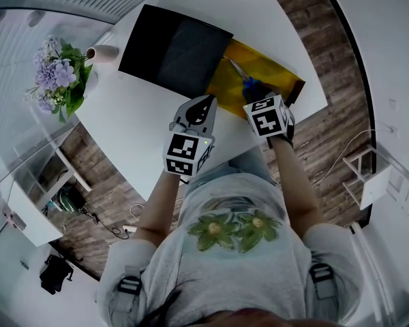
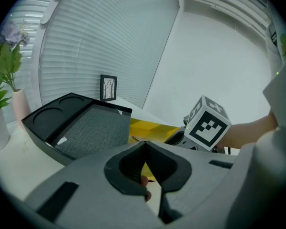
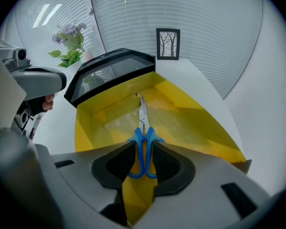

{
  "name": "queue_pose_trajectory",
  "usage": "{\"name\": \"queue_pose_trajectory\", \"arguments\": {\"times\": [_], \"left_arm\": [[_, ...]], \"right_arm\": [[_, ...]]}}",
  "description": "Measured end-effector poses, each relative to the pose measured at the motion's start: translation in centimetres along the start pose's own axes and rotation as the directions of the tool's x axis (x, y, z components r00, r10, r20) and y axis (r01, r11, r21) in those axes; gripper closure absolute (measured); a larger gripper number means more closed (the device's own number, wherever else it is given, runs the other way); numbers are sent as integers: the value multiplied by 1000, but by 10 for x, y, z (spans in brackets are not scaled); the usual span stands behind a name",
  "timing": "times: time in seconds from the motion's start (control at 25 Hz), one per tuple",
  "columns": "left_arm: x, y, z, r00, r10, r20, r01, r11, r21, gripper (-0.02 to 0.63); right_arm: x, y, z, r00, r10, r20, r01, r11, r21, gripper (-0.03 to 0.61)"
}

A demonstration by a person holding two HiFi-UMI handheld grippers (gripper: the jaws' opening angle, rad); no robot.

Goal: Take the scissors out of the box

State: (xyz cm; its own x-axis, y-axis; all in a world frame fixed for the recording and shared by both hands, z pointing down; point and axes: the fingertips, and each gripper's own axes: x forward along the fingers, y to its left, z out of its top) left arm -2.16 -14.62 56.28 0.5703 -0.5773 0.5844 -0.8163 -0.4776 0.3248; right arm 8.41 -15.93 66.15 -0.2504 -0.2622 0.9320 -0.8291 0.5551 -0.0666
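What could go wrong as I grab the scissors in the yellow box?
The right claw is closing around the scissors, whose blue handles lie flat on the yellow box floor: it might skid off or pinch one loop only. Held by the handles alone, the blades could droop and snag the box wall.

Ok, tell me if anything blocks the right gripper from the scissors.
Nothing visible does. The scissors lie in the open yellow box, and their blue handles are between the jaws of the right gripper, which are closing. The black lid sits off to the side, clear of them.
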Motion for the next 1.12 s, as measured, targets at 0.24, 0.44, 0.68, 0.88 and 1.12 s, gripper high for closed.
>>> {"name": "queue_pose_trajectory", "arguments": {"times": [0.24,0.44,0.68,0.88,1.12], "left_arm": [[-2,-1,2,1000,2,3,-2,1000,1,607],[-5,-4,3,1000,1,5,-1,1000,4,608],[-10,-6,4,1000,5,7,-5,1000,6,608],[-13,-4,4,1000,14,9,-14,1000,8,608],[-17,-8,4,1000,22,4,-23,1000,16,608]], "right_arm": [[-2,1,0,1000,4,-4,-4,999,-34,484],[-2,2,0,1000,22,-13,-23,998,-51,491],[-7,2,-3,1000,20,-12,-20,999,-32,492],[-13,0,3,1000,-1,23,1,1000,-22,492],[-23,0,6,999,-9,52,10,1000,-14,494]]}}
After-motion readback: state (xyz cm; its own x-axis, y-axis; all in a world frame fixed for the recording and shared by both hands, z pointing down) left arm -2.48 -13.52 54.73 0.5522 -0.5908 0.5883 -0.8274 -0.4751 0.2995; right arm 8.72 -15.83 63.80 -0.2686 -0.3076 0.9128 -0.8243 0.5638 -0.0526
